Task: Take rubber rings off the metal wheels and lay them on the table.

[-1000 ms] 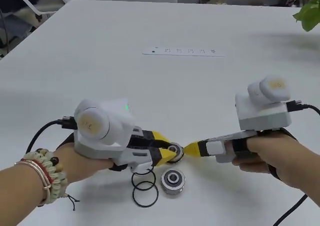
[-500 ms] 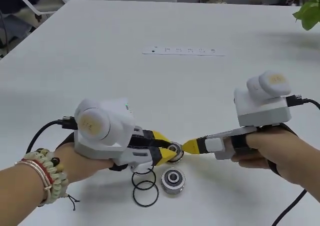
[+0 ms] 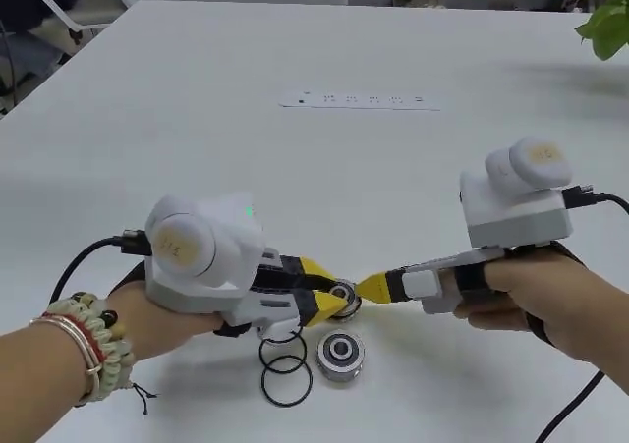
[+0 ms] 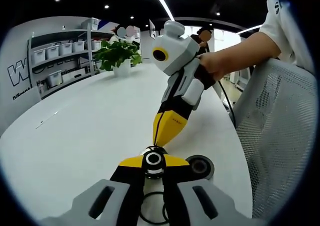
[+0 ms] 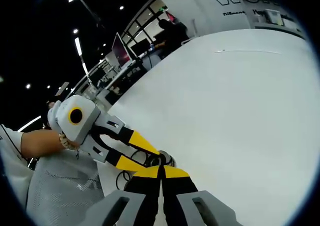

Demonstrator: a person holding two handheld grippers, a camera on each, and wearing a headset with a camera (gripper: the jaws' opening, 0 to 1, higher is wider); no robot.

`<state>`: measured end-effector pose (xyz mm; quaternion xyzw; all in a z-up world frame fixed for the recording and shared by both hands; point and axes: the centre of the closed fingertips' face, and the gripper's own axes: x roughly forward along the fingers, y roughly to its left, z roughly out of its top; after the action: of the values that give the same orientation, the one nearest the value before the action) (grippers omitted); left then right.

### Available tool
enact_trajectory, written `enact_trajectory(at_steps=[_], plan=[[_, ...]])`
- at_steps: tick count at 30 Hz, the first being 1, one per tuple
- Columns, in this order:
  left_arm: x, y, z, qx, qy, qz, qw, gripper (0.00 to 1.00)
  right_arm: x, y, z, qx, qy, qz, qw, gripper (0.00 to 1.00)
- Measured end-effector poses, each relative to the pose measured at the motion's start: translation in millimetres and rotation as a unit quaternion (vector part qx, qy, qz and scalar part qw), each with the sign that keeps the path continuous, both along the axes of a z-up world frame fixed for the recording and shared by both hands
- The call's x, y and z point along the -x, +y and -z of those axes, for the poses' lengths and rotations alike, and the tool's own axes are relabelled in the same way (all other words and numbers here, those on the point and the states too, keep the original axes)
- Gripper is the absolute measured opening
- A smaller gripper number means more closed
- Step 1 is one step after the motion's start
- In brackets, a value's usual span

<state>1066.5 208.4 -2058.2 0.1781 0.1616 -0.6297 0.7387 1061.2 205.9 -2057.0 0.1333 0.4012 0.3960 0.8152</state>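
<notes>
Silver metal wheel (image 4: 153,159) is sitting clamped in the left tongs (image 3: 339,298) just above the white counter (image 3: 295,188), while the right tongs (image 3: 367,288), pinched narrow, are still nipping its rim, barely shifting, the ring apparently not yet freed.

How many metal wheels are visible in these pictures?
2. One wheel is clamped in the left gripper; the other wheel lies flat on the table beside it. More might be hidden.
</notes>
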Motion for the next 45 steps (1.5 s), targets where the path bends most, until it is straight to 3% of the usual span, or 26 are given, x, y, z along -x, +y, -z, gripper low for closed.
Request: enact_trajectory(at_steps=[21, 22, 23, 24, 25, 26, 27, 30, 33, 36, 45], plan=[[0.6, -1.3, 0.6, 0.004, 0.003, 0.0, 1.0, 0.08, -0.3, 3.6, -1.9, -0.004, -0.005, -0.013, 0.9999, 0.0], [0.7, -1.3, 0.6, 0.004, 0.003, 0.001, 1.0, 0.08, -0.6, 5.3, -4.6, -0.012, -0.008, -0.014, 0.9998, 0.0], [0.9, -1.4, 0.6, 0.004, 0.003, 0.001, 1.0, 0.08, -1.2, 12.2, -13.8, -0.045, -0.008, -0.013, 0.9989, 0.0], [0.8, -1.7, 0.6, 0.005, 0.003, 0.0, 1.0, 0.08, 1.6, 15.0, -17.8, -0.055, -0.002, -0.021, 0.9983, 0.0], [0.7, -1.9, 0.5, 0.005, 0.003, -0.001, 1.0, 0.08, 0.9, 12.6, -12.4, -0.025, -0.017, -0.032, 0.999, 0.0], [0.7, -2.0, 0.5, 0.005, 0.003, -0.001, 1.0, 0.08, -4.8, 11.9, -12.6, -0.008, -0.054, -0.038, 0.9978, 0.0], [0.7, -2.0, 0.5, 0.005, 0.003, -0.001, 1.0, 0.08, -0.4, 12.7, -9.9, -0.001, -0.036, -0.038, 0.9986, 0.0], [0.8, -2.0, 0.5, 0.005, 0.004, -0.002, 1.0, 0.08, -1.7, 11.4, -8.4, -0.004, -0.027, -0.029, 0.9992, 0.0], [0.9, -2.0, 0.4, 0.007, 0.004, -0.002, 1.0, 0.08, -1.8, 6.1, -1.8, 0.02, -0.028, -0.029, 0.999, 0.0], [0.7, -2.2, 0.3, 0.006, 0.007, -0.006, 0.9999, 0.08, -2.2, 4.5, 1.7, 0.026, -0.025, -0.026, 0.999, 0.0], [2.9, -3.1, -2.4, -0.024, 0.016, 0.005, 0.9996, 0.11, -5.5, 2.8, -1.6, 0.019, -0.026, -0.013, 0.9994, 0.0]])
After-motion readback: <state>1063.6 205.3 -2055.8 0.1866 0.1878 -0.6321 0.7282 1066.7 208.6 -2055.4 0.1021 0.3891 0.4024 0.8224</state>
